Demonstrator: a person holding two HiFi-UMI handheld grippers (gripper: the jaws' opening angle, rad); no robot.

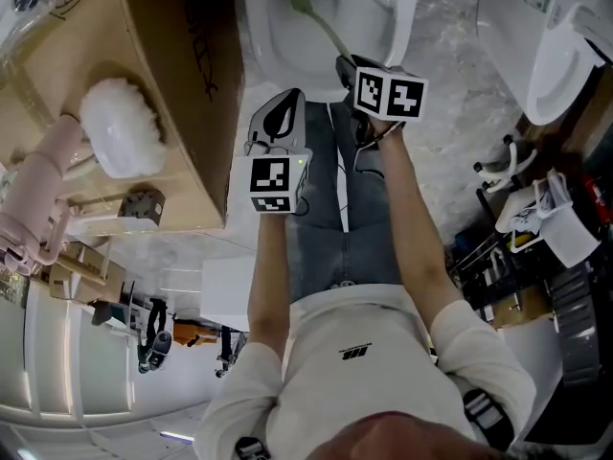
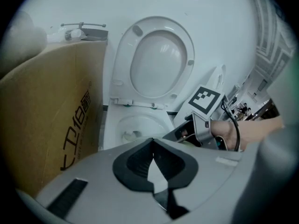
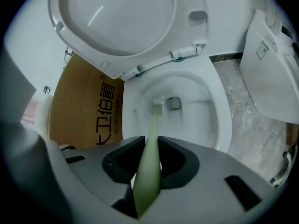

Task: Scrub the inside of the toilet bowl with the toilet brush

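Observation:
The white toilet bowl (image 1: 378, 17) is at the top of the head view, its seat and lid (image 3: 117, 17) raised. My right gripper (image 1: 347, 67) hovers over the bowl's near rim, shut on the pale green handle of the toilet brush (image 3: 148, 171). The handle slants down into the bowl. The brush head (image 3: 157, 107) rests on the bowl's inner surface, just left of the drain hole (image 3: 174, 103). My left gripper (image 1: 287, 102) hangs in front of the bowl's left side, shut with nothing in it (image 2: 152, 146). From there I see the bowl (image 2: 140, 125) and the right gripper (image 2: 205, 120).
A tall cardboard box (image 1: 163, 84) stands tight against the toilet's left side, with a white fluffy bundle (image 1: 120, 127) on it. A second white toilet (image 1: 565, 60) stands at the right on the marble floor (image 1: 450, 161). The person's jeans-clad legs are below the grippers.

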